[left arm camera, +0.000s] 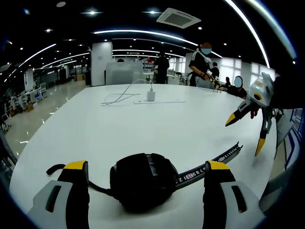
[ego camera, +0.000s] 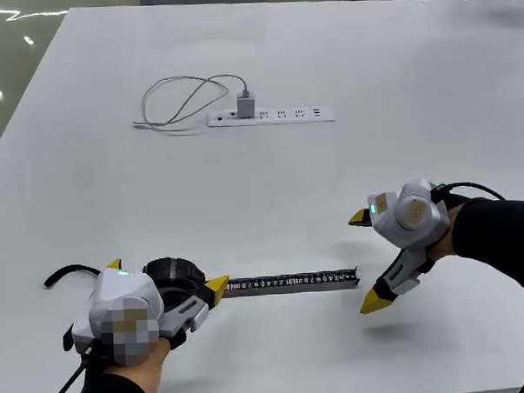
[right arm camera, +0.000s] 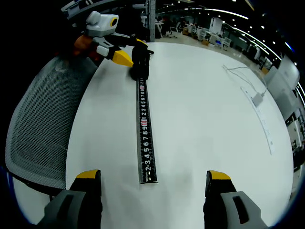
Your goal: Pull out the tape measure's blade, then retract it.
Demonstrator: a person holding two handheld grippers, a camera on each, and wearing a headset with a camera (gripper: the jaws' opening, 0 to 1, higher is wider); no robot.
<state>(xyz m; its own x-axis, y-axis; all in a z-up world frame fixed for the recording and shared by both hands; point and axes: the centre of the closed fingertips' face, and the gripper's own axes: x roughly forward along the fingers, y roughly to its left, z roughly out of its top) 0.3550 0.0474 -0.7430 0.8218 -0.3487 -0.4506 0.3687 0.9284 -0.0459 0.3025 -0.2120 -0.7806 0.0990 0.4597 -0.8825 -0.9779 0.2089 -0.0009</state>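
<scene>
Two spread grippers bracket the work on the white workbench (ego camera: 331,185). The tape measure's black case (ego camera: 173,282) lies near the front left, with its blade (ego camera: 292,282) drawn out flat to the right along the tabletop. The left gripper (ego camera: 166,276) has its jaws apart on either side of the case, with gaps showing in the left gripper view; it seems placed to fence the body against sliding rather than to pinch it. The right gripper (ego camera: 365,262) hovers just beyond the blade's free end (right arm camera: 148,179), jaws wide and holding nothing; the tip lies between them but untouched, within reach for guiding it home. The blade lies extended unaided, so a lock or friction probably holds it; retraction looks like the step left. A strap (ego camera: 67,275) trails left of the case. A power strip (ego camera: 271,116) with its charger (ego camera: 245,104) and cable (ego camera: 184,95) sits well apart, clear of the blade's path.
</scene>
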